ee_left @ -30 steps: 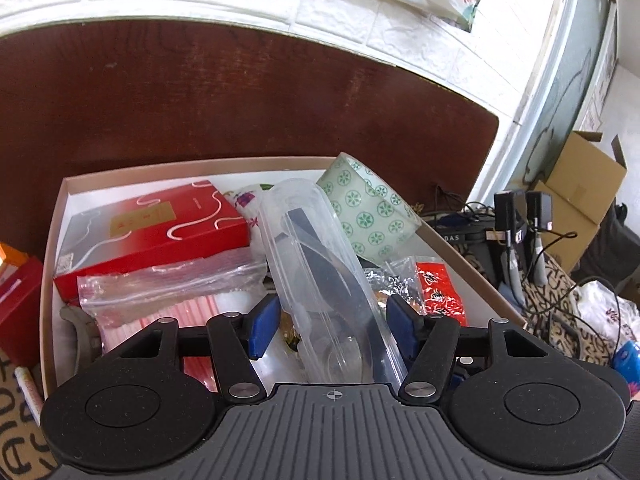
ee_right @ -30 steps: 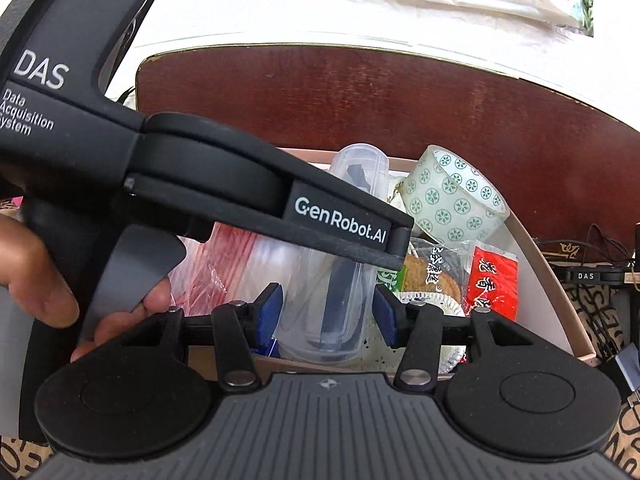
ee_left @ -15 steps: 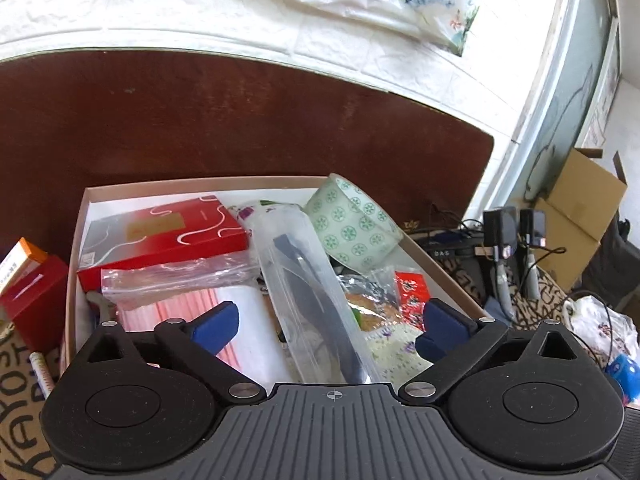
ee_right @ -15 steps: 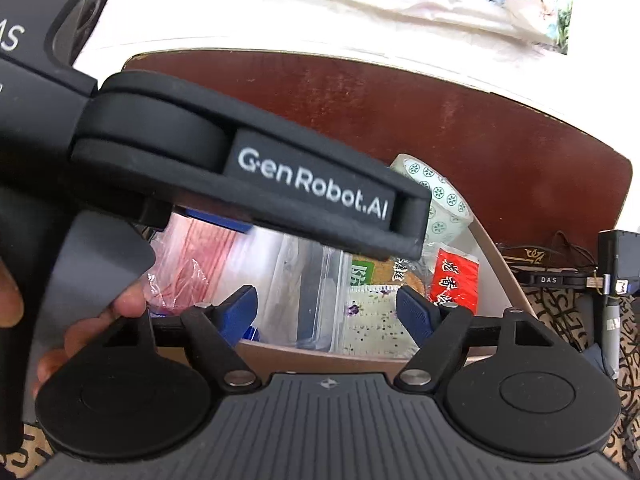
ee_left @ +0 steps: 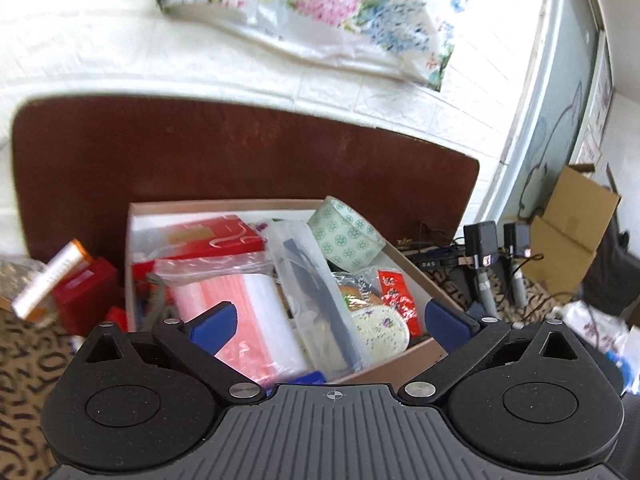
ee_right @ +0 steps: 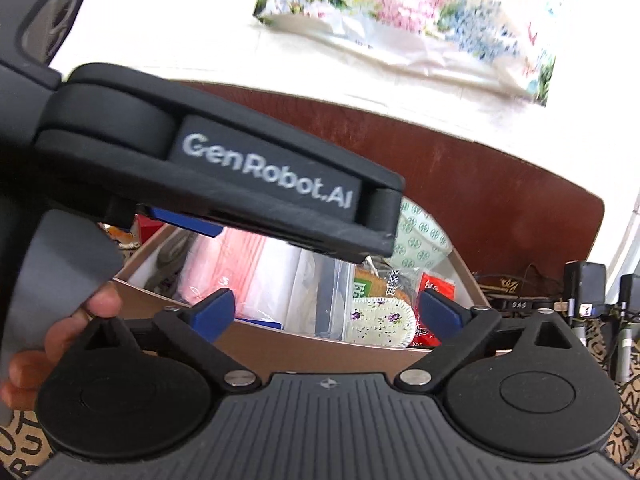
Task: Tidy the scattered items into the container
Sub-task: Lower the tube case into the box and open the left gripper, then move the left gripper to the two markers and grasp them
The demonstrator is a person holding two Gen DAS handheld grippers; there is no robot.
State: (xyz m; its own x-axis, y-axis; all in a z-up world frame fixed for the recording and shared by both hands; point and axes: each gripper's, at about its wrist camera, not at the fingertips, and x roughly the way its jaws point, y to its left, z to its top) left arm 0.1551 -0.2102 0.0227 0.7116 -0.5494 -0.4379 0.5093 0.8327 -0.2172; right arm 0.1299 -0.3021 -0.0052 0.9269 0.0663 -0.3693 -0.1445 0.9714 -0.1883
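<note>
A shallow cardboard box point(ee_left: 404, 254) holds several items: a clear plastic case point(ee_left: 316, 296) with a dark tool inside, a green-patterned tape roll point(ee_left: 346, 236), a red flat box point(ee_left: 212, 240), a pink zip bag point(ee_left: 244, 312) and a red snack packet point(ee_left: 398, 294). My left gripper point(ee_left: 328, 322) is open and empty, raised above the box's near edge. My right gripper point(ee_right: 326, 312) is open and empty over the box's near wall point(ee_right: 280, 350). The left gripper's body point(ee_right: 224, 176) crosses the right wrist view and hides part of the box.
A small red box point(ee_left: 86, 292) and an orange-white carton point(ee_left: 52, 278) lie left of the box on the patterned cloth. A brown board point(ee_left: 240, 160) stands behind. Black chargers and cables point(ee_left: 486, 252) and a cardboard carton point(ee_left: 572, 216) lie to the right.
Both grippers opened and let go of the clear plastic case, which now lies in the box. Both have pulled back and up from it.
</note>
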